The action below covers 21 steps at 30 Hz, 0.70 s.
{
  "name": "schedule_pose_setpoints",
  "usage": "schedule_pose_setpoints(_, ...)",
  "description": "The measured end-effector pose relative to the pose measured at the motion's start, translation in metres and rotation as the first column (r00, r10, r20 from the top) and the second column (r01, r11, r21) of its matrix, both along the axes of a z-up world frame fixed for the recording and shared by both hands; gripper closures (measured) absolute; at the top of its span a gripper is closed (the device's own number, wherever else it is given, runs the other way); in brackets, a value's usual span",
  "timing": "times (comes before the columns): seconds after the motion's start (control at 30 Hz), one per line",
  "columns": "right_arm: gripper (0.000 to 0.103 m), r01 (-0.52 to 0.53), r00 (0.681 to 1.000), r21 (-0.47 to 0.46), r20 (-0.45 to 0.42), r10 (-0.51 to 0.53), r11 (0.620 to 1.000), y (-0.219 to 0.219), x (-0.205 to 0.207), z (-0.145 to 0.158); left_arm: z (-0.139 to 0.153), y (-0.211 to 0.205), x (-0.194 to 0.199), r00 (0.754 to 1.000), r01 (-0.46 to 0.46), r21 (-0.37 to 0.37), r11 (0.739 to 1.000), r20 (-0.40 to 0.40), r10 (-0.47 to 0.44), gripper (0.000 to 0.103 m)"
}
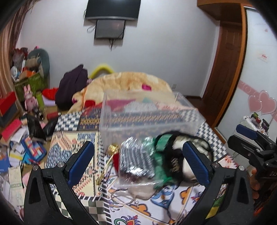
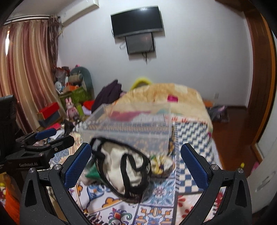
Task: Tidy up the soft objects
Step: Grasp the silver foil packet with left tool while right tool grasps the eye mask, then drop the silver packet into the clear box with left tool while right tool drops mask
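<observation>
Both the left gripper and right gripper have released, wide-apart jaws. The soft pile lies at lower centre, before the clear bin; a careless grasp could snag several pieces together.

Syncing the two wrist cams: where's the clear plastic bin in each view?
Left wrist: the clear plastic bin sits centre frame on the patterned bedspread, just behind the pile of soft items.
Right wrist: the bin is centre, slightly left, directly behind the cream pouch with black trim.
Shared landmark: the wall-mounted TV, above the bin in both.
</observation>
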State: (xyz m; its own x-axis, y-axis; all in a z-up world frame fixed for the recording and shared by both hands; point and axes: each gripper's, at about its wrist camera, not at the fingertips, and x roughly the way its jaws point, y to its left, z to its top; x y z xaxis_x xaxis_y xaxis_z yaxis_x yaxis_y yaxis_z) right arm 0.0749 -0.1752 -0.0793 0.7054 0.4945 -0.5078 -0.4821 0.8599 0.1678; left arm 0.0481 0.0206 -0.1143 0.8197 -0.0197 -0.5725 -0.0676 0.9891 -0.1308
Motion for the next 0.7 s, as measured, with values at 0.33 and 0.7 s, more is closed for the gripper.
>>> schedule_pose_setpoints(0.33, 0.002, 0.019, 0.989, 0.006, -0.148, -0.018, 1.000, -0.008, 0.011, -0.046, -0.044, 0.012, 0.011, 0.994, -0.026, -0.054, 0.998, -0.109, 0.020, 0.023)
schedule_pose_setpoints(0.7, 0.058, -0.047, 0.960, 0.102, -0.269, 0.073, 0.994, -0.004, 0.017, -0.067, -0.048, 0.003, 0.012, 0.994, 0.024, -0.051, 0.998, -0.103, -0.029, 0.058)
